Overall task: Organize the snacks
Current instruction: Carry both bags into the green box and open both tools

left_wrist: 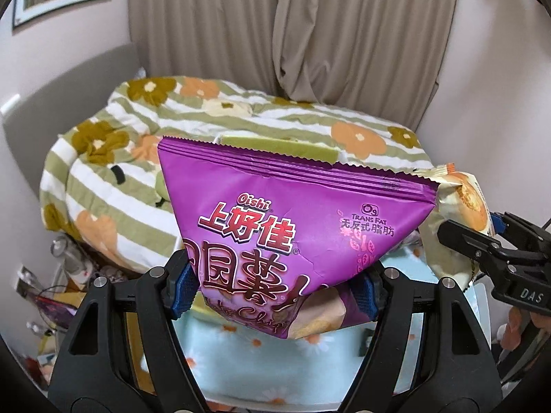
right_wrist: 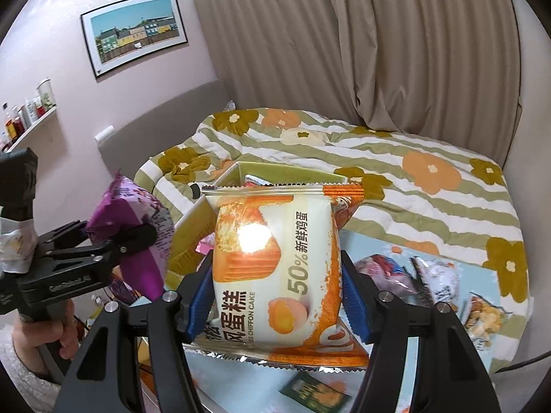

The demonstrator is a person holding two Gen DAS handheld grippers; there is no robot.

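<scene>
Snacks status: I've got one bag in each gripper, both lifted above the light blue daisy cloth (right_wrist: 375,251). Left gripper (left_wrist: 275,289) is clamped on the lower part of the purple Oishi chip bag (left_wrist: 292,220), blue pads (left_wrist: 184,285) pressing in from both sides, bag standing upright with its crimped top edge up. Right gripper (right_wrist: 275,296) is clamped on the orange-and-white chiffon cake pack (right_wrist: 275,261), pads squeezing its sides, pack upright, glare spot on the front.

In the left wrist view the cake pack (left_wrist: 458,213) sits just right of the chip bag, touching or nearly touching its top right corner; can't tell which. In the right wrist view the chip bag (right_wrist: 137,227) is off to the left, apart from the cake pack.

Green open box (right_wrist: 248,175) sits just beyond both bags on the far side, at the edge of the striped floral blanket (right_wrist: 430,179); some wrappers show inside it. More loose snack packs (right_wrist: 430,275) lie on the cloth to the right, one dark green packet (right_wrist: 316,390) near, under the cake pack. Beige curtain (right_wrist: 396,51) at the far side, framed picture (right_wrist: 134,31) on the left wall.
</scene>
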